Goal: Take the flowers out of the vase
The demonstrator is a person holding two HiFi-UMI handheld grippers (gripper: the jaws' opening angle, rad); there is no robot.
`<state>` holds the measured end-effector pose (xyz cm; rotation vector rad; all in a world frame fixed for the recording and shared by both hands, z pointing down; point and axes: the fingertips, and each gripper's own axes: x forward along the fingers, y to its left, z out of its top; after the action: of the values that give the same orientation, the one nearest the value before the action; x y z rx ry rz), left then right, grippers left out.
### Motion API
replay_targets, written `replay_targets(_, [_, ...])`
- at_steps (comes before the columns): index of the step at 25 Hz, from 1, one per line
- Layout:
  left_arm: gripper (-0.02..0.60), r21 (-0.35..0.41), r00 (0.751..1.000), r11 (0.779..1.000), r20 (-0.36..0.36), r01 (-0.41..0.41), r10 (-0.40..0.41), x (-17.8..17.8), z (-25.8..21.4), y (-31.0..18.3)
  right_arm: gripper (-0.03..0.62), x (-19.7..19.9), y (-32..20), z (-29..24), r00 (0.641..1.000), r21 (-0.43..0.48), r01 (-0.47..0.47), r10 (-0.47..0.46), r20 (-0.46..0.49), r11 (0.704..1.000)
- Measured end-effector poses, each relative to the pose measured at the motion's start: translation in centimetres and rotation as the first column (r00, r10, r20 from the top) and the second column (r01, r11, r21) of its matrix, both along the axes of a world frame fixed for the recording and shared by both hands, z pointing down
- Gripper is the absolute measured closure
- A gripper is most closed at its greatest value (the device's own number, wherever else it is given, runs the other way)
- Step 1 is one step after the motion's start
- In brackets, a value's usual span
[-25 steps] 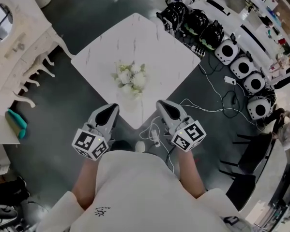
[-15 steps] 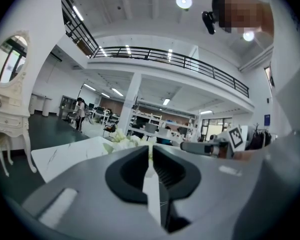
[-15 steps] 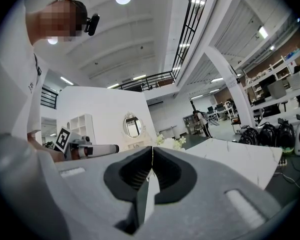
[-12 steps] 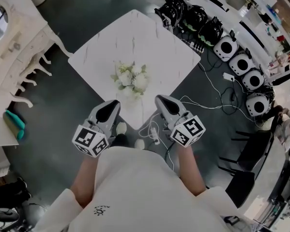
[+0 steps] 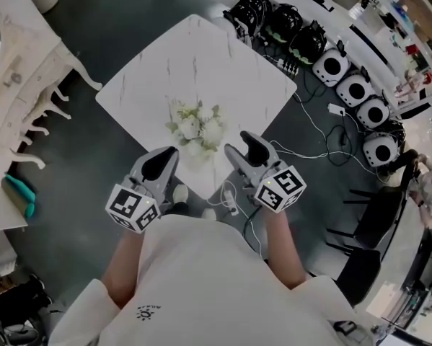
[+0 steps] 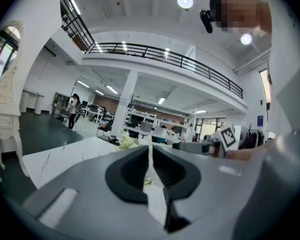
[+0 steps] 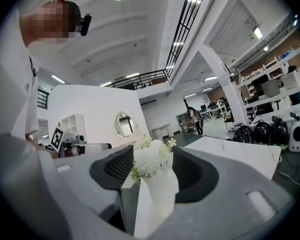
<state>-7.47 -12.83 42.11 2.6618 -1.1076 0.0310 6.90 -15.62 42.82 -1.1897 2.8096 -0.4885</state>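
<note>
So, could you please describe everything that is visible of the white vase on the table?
The vase is plain white and looks matte, perhaps ceramic. It stands upright on the white marbled table, near the corner closest to the person. White flowers with green leaves fill its mouth and, from above, hide most of it. It shows through the gap of the right gripper, whose jaws have just been opening; neither pad touches it.
</note>
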Motion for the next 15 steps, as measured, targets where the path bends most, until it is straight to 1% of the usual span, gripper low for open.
replay_targets(2, [0.588,0.003,1.000,1.000,-0.003,-0.006,0.006,-0.2,0.0,-0.6,0.322,-0.3,-0.5,0.4,1.000,-0.011,0.000,0.000,0.010,1.000])
replay_targets(4, [0.589,-0.001,1.000,1.000,-0.005,-0.009,0.009,-0.3,0.1,-1.0,0.259,-0.7,-1.0,0.8,1.000,-0.029,0.008,-0.007,0.027,1.000])
replay_targets(6, [0.588,-0.006,1.000,1.000,-0.003,-0.013,0.013,-0.5,0.2,-1.3,0.217,-1.2,-1.4,1.1,0.999,-0.047,0.022,-0.020,0.043,0.999])
replay_targets(8, [0.588,-0.012,1.000,1.000,-0.001,-0.016,0.016,-0.7,0.4,-1.7,0.203,-1.6,-1.7,1.4,0.998,-0.062,0.032,-0.028,0.058,0.998])
replay_targets(11, [0.589,-0.016,1.000,1.000,0.000,-0.018,0.018,-1.0,0.6,-2.1,0.198,-2.1,-2.2,1.9,0.996,-0.079,0.053,-0.046,0.080,0.995])
replay_targets(14, [0.588,-0.018,1.000,1.000,0.003,-0.018,0.018,-1.2,0.7,-2.3,0.146,-2.7,-2.6,2.5,0.992,-0.092,0.089,-0.081,0.093,0.992])
replay_targets(15, [0.589,-0.018,1.000,1.000,0.004,-0.017,0.017,-1.2,0.8,-2.4,0.140,-2.9,-2.7,2.7,0.991,-0.094,0.100,-0.091,0.097,0.991])
